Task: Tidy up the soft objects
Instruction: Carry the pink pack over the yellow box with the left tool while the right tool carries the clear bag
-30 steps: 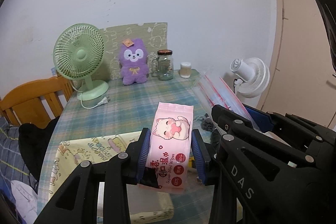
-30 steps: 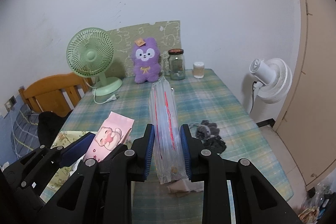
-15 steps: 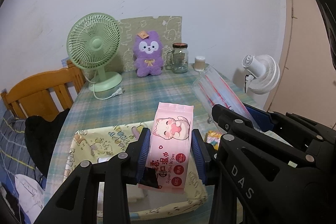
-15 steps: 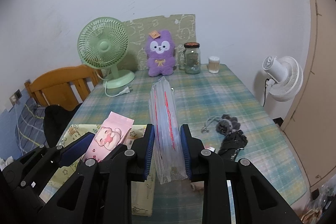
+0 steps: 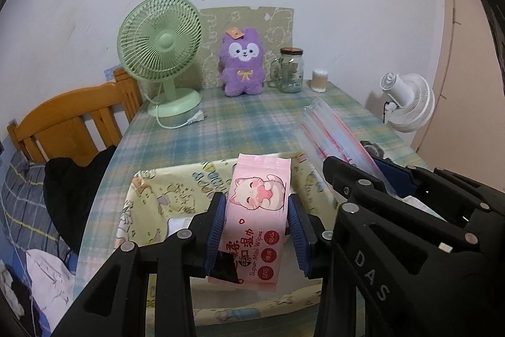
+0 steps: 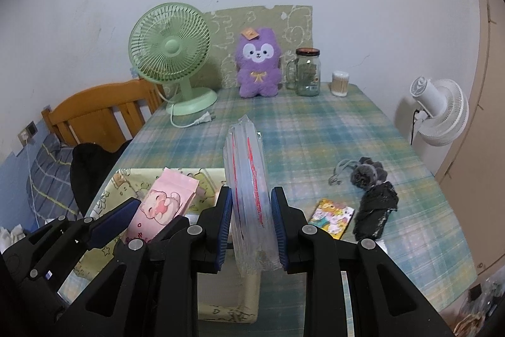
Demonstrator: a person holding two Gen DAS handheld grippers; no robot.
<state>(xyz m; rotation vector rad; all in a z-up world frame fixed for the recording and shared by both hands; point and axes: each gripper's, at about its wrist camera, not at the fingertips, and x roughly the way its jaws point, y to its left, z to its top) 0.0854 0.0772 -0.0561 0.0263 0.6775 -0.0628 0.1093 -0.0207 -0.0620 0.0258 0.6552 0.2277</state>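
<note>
1. The left gripper [image 5: 257, 223] has its jaws closed partway on a pink pack of wipes [image 5: 257, 220], held upright above the yellow fabric bin [image 5: 164, 195] at the table's near left corner.
2. The right gripper [image 6: 251, 223] pinches a stack of clear zip bags [image 6: 247, 179] between narrowly spaced jaws, just right of the bin.
3. A dark pouch [image 6: 375, 207] and a small colourful packet [image 6: 331, 218] lie by the table's [image 6: 315, 128] right edge.

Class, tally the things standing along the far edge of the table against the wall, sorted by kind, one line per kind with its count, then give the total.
Desk fans: 1, the green fan
Plush toys: 1, the purple plush
Glass jars: 1, the handled jar
Cotton swab pots: 1, the small pot
Total: 4
</note>
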